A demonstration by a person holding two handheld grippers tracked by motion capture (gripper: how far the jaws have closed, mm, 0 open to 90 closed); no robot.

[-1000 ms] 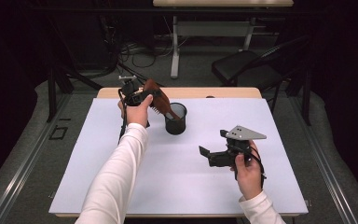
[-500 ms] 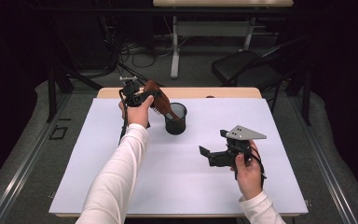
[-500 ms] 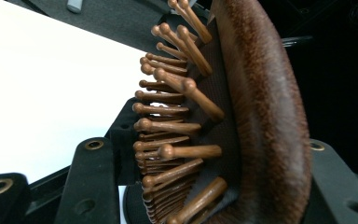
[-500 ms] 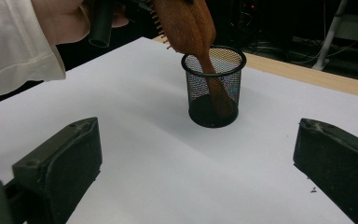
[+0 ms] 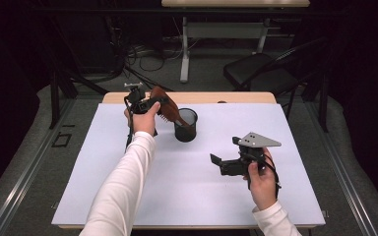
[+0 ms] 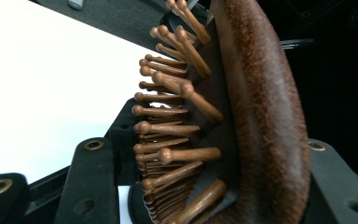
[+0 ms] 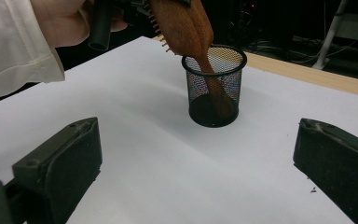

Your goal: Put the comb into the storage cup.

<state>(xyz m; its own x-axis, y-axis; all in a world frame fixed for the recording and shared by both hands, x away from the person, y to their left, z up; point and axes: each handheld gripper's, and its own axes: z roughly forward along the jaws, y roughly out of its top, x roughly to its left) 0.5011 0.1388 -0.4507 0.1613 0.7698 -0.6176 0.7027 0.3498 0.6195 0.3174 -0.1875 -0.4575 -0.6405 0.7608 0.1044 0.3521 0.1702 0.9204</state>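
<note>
Item: wooden paddle hairbrush (image 5: pixel 166 105), handle down inside black mesh pen cup (image 5: pixel 185 125) on desk (image 5: pixel 128 196). Rigid, light, pins springy; grasp across head. Left tool (image 5: pixel 152 102) clamped on brush head. Right tool (image 5: pixel 221 164) open, empty, well apart.

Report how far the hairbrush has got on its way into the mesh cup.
Done: the hairbrush is lifted and its handle is already down inside the mesh cup, leaning on the rim.
In hand: the left gripper is shut on the brush head, bristles between its jaws.
Left: letting go so the brush rests in the cup. The right gripper waits open above the table, holding nothing.
</note>
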